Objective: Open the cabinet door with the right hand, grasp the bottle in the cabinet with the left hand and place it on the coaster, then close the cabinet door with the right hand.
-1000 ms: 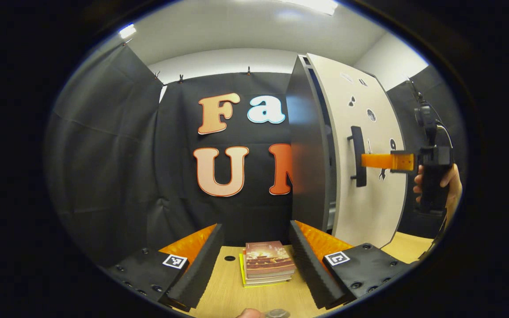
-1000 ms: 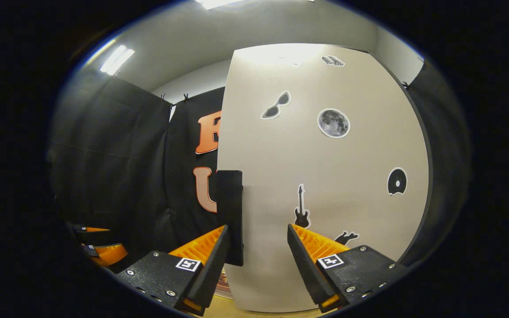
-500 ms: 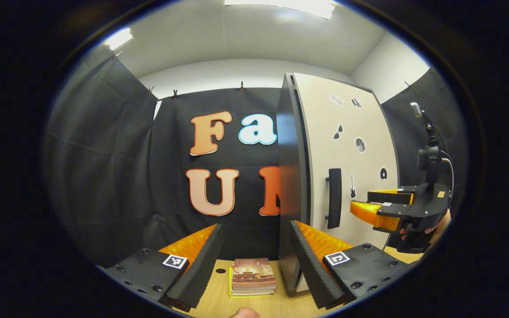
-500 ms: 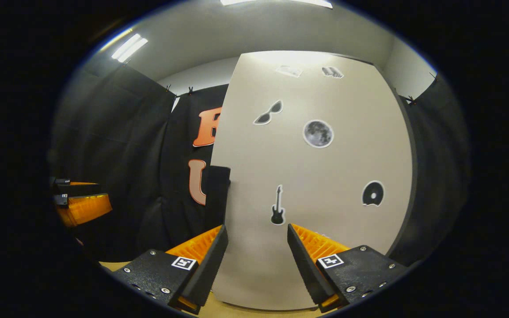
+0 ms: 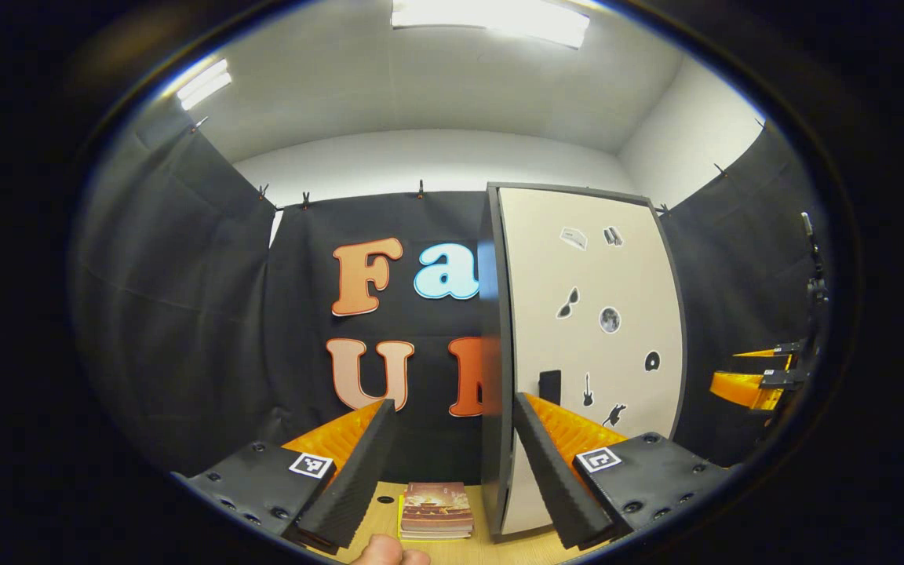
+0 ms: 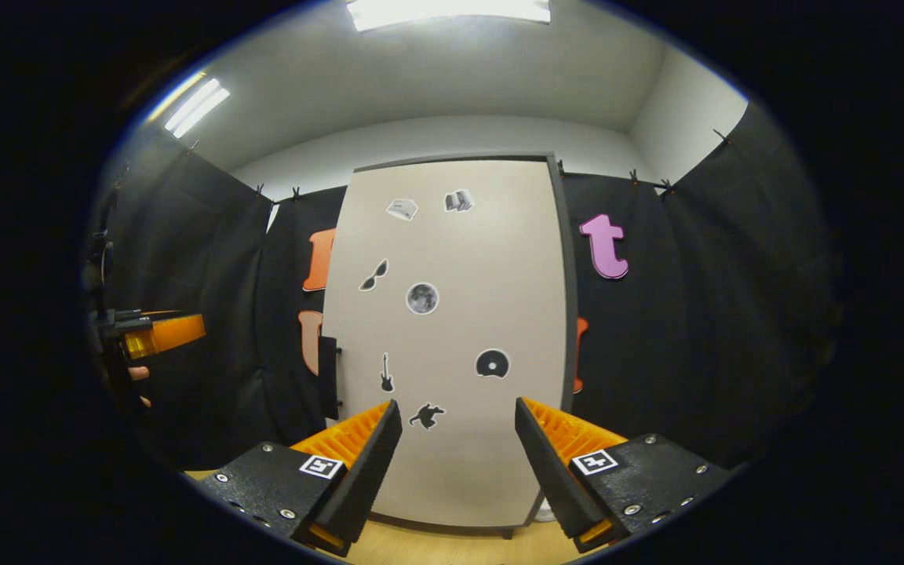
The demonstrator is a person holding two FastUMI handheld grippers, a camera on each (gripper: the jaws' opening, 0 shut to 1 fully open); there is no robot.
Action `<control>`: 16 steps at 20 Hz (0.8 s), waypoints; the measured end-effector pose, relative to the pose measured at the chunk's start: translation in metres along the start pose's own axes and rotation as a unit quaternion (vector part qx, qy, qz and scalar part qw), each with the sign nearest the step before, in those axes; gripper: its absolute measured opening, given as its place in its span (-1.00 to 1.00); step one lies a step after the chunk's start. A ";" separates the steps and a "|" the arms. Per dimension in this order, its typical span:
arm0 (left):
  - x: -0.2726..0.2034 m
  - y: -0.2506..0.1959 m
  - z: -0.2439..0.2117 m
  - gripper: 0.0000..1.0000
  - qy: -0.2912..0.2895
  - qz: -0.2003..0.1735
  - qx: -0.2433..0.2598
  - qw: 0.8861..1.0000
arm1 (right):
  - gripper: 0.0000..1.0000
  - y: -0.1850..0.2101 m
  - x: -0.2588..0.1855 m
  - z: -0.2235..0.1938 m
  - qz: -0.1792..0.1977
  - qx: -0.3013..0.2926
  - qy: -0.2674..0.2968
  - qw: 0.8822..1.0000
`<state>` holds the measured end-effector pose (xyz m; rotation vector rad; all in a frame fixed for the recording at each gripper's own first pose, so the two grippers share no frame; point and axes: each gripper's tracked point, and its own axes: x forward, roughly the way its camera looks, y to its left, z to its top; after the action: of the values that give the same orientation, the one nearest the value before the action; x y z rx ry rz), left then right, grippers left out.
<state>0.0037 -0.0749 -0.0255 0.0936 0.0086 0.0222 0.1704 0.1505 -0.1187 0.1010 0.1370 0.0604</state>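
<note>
Beside the closed cabinet door (image 5: 589, 345), left gripper view shows books (image 5: 435, 510); both grippers gape wide, empty.

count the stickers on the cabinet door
7 stickers on the cabinet door: two near the top, sunglasses, moon, disc, guitar, and a dark figure lowest. None looks hidden.

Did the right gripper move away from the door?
Yes. The right gripper backed away: the beige cabinet door and its black handle now look smaller.
</note>
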 end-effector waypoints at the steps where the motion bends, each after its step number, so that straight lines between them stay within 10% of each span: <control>1: -0.003 -0.002 0.005 0.94 0.002 -0.001 0.001 1.000 | 0.82 -0.010 -0.012 0.008 -0.006 -0.005 -0.006 1.000; 16: -0.024 0.015 0.021 0.99 0.008 0.026 0.025 0.999 | 0.85 -0.053 -0.102 0.084 -0.043 -0.041 -0.071 0.996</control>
<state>-0.0205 -0.0624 -0.0032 0.1442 0.0217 0.0752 0.0838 0.0825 -0.0275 0.0171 -0.0028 -0.0278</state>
